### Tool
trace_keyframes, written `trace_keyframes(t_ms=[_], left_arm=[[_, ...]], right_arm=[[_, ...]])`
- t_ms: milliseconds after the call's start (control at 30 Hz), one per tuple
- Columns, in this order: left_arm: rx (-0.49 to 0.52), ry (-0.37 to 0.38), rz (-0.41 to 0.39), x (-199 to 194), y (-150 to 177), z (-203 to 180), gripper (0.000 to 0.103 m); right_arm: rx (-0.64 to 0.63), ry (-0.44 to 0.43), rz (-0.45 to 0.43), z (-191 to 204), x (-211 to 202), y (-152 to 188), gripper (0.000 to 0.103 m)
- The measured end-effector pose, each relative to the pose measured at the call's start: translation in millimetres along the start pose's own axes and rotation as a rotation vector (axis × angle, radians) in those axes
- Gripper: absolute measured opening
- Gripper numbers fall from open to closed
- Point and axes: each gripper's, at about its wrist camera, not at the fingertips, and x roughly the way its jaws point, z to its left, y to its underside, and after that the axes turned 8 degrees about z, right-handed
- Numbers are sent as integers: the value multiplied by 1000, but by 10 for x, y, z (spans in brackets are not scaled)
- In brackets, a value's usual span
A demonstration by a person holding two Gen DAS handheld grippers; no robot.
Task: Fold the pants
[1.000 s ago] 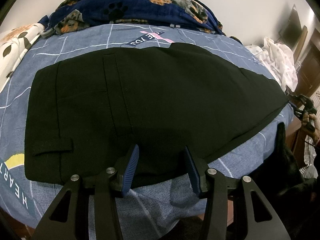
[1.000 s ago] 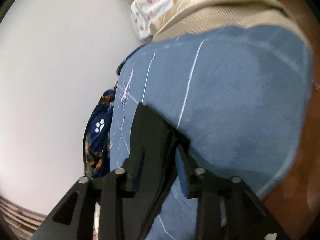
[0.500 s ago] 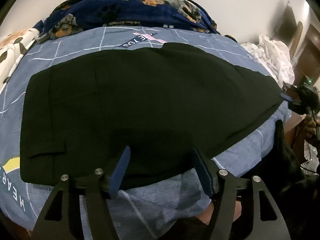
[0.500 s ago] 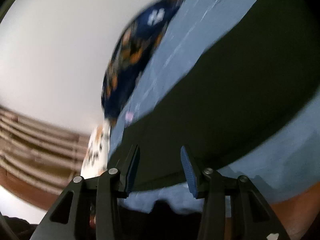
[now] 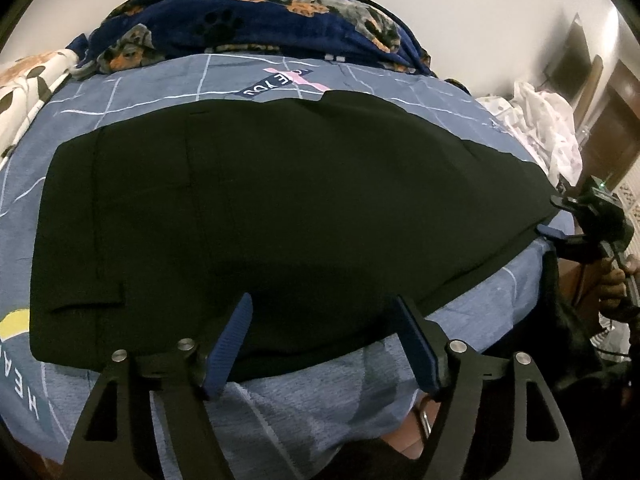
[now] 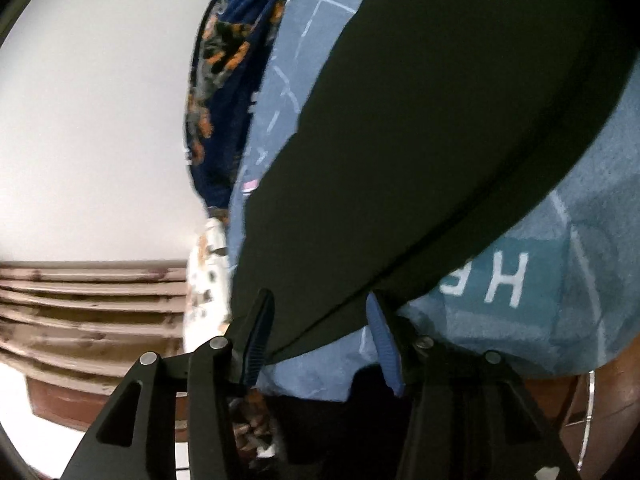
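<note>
Black pants [image 5: 280,208] lie flat, folded lengthwise, on a blue bed sheet [image 5: 328,396], waist at the left and leg end at the right. My left gripper [image 5: 322,302] hovers over their near long edge; its jaws are opening and nothing is pinched between the blue pads [image 5: 232,340]. At the leg end a hand holds my right gripper [image 5: 551,216]. In the right wrist view the pants' [image 6: 440,140] hem corner lies between the fingers of the right gripper [image 6: 319,296]. Those jaws are opening too, and the pads [image 6: 382,340] stand off the cloth.
A navy dog-print blanket [image 5: 256,20] is bunched along the bed's far side. A spotted pillow [image 5: 24,92] lies at the left and a white heap of clothes [image 5: 536,120] at the right, near a brown door [image 5: 612,120]. Brown wooden slats [image 6: 92,304] stand beyond the bed.
The left jaws have spread wider above the near edge. The right gripper, earlier shut on the leg end, swung round and spread its jaws; the cloth now lies loose between them.
</note>
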Motion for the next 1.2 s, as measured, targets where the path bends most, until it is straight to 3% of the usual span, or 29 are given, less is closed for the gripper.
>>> trace_keyframes(t_ms=[200, 467, 500, 600, 733, 1000, 1200], left_arm=[[-10, 13, -6, -11, 10, 7, 73], [-6, 22, -9, -13, 15, 18, 75], [-5, 23, -9, -12, 17, 16, 75], [-6, 23, -8, -12, 18, 12, 76], [-3, 26, 0, -20, 15, 3, 76], [-83, 105, 15, -65, -30, 131, 76], [-98, 92, 33, -83, -49, 121, 76]], right_arm=[[54, -31, -55, 6, 137, 44, 57], [30, -11, -114, 182, 420, 73, 59], [17, -1, -117, 208, 439, 71, 56], [15, 79, -81, 190, 532, 44, 7], [48, 67, -59, 91, 528, 66, 6], [59, 68, -27, 60, 487, 139, 4], [63, 62, -20, 26, 490, 139, 4]])
